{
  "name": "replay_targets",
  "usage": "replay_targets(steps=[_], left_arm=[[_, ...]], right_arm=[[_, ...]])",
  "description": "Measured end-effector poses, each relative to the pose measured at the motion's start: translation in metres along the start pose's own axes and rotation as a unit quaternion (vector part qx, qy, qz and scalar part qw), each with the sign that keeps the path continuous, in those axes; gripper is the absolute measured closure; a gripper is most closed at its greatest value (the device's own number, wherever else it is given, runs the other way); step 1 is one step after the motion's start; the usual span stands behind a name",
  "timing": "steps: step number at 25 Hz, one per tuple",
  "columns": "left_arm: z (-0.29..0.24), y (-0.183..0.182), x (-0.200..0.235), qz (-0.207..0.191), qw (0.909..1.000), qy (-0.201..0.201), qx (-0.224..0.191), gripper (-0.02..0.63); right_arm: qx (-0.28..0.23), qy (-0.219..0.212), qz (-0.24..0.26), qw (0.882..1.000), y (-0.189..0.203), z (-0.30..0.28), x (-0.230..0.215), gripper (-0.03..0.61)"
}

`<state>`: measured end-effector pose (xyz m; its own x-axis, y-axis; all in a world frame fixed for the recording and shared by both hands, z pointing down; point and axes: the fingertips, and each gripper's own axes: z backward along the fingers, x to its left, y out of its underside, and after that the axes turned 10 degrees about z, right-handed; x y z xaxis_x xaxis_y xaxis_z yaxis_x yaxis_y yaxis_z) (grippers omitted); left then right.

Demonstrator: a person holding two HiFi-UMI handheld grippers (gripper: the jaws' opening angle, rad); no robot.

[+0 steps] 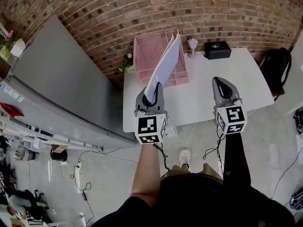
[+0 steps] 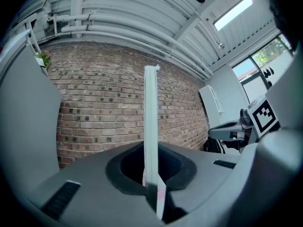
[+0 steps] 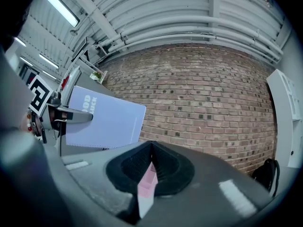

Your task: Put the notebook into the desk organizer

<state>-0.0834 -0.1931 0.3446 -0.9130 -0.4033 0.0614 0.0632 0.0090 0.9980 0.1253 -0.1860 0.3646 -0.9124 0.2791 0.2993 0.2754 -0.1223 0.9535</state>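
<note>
Brick wall [image 1: 189, 8] at the back, with a white table [image 1: 236, 79] pushed against it. A pink desk organizer [image 1: 147, 51] sits at the table's far left corner, close to the wall. A black box [image 1: 217, 49] is further right, well apart from it. The person stands at the near edge of the table with both grippers held out level.

The left gripper [image 1: 151, 94] is clamped on the notebook [image 1: 163, 67]. Its jaws pinch the lower end, and in its own view the notebook runs straight up between them, edge-on. From above, the notebook stands up and leans toward the organizer. It overlaps the organizer in the head view, but it isn't in any slot that I can see; it's in the air, short of it.

The right gripper [image 1: 220, 85] has its jaws together with nothing between them. Through the slit only a bit of pink shows from further off.

Step in hand, as I read it: carrying the notebook in, with insertion not yet done.

The next move calls for:
- getting the notebook above the organizer and its free end pointing down at an open compartment
- lowering it between the dividers before the jaws let go

The notebook is thin and gripped at one end, so it may flop or catch a divider. The organizer looks light and could slide, and the free right gripper could steady it.
</note>
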Motion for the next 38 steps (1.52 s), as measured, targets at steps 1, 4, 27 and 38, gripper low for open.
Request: replay_targets(steps=[1, 4, 27, 38], left_arm=[[-0.007, 0.000, 0.005, -0.001, 1.0000, 0.001, 0.001, 0.578], [-0.030, 0.001, 0.019, -0.003, 1.0000, 0.002, 0.002, 0.578], [-0.141, -0.002, 0.089, -0.019, 0.9988, -0.045, 0.006, 0.578], [-0.196, 0.016, 0.145, -0.050, 0.9916, -0.112, 0.040, 0.578]], right_arm=[[0.000, 0.001, -0.001, 1.000, 0.001, -0.009, -0.001, 0.577], [0.000, 0.001, -0.001, 1.000, 0.004, -0.035, -0.004, 0.577], [-0.013, -0.018, -0.003, 1.000, 0.017, -0.159, -0.037, 0.575], [-0.015, -0.068, -0.012, 0.998, 0.036, -0.248, -0.047, 0.577]])
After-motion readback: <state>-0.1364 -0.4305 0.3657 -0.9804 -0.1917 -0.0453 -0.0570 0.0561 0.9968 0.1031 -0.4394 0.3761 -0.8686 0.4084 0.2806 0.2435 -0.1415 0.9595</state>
